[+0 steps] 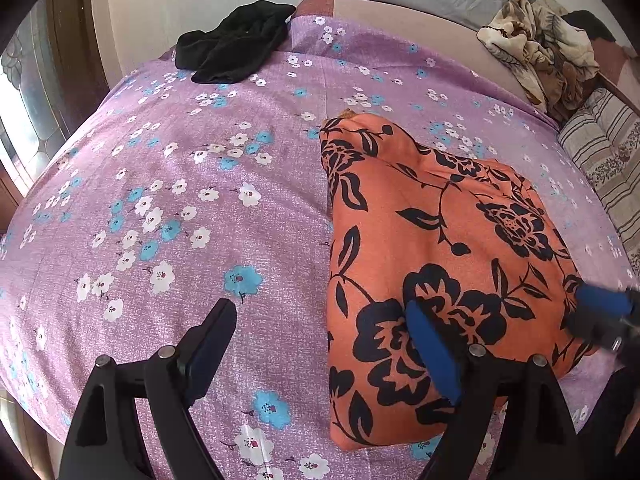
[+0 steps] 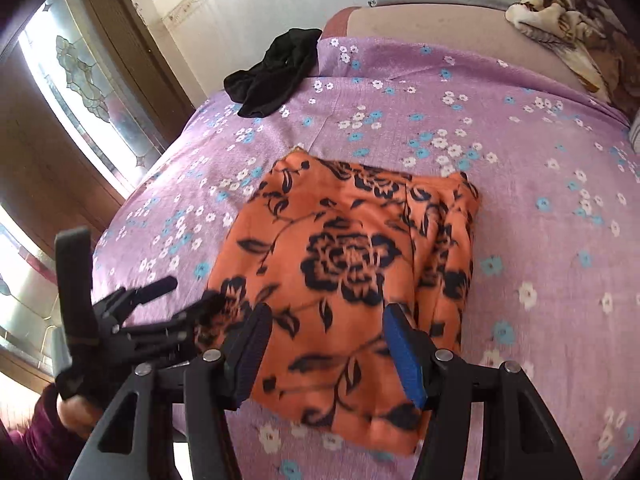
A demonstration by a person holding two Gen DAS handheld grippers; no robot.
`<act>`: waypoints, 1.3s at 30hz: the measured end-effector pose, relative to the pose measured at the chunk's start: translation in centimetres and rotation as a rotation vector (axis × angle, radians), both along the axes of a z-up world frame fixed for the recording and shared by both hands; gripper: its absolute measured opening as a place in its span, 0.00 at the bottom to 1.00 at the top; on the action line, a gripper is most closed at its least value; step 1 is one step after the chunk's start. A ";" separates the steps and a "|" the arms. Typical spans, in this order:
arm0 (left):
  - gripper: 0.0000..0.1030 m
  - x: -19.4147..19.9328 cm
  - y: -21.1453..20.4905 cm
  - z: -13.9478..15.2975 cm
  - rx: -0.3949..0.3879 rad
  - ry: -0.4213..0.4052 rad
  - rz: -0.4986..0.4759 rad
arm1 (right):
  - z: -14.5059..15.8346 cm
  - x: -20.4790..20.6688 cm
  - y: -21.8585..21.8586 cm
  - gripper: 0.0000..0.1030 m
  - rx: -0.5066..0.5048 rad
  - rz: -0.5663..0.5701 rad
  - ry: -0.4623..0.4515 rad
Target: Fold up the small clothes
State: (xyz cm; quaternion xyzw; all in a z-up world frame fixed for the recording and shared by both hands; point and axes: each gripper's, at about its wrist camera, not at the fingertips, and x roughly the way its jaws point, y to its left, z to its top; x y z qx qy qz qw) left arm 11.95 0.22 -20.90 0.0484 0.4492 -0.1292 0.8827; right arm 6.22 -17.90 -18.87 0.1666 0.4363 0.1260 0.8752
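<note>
Both tongs gape empty over the folded orange garment [image 2: 344,276], black-flowered, on the bedsheet [image 2: 540,152].

Orange black-floral garment [image 2: 344,280], folded flat, black garment [image 2: 276,74] crumpled at bed's far edge

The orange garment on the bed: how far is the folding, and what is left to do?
Done, it seems: the orange garment lies on the purple bedsheet as a folded block, layered edges at one side. In hand: nothing; the left gripper and right gripper are both open over it. Left: the black garment lies crumpled near the bed's far corner.
</note>
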 end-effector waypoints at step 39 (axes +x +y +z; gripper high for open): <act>0.89 -9.9 1.4 21.8 0.060 -0.434 0.243 | 12.7 -12.1 -0.7 0.63 -0.226 -0.217 -0.463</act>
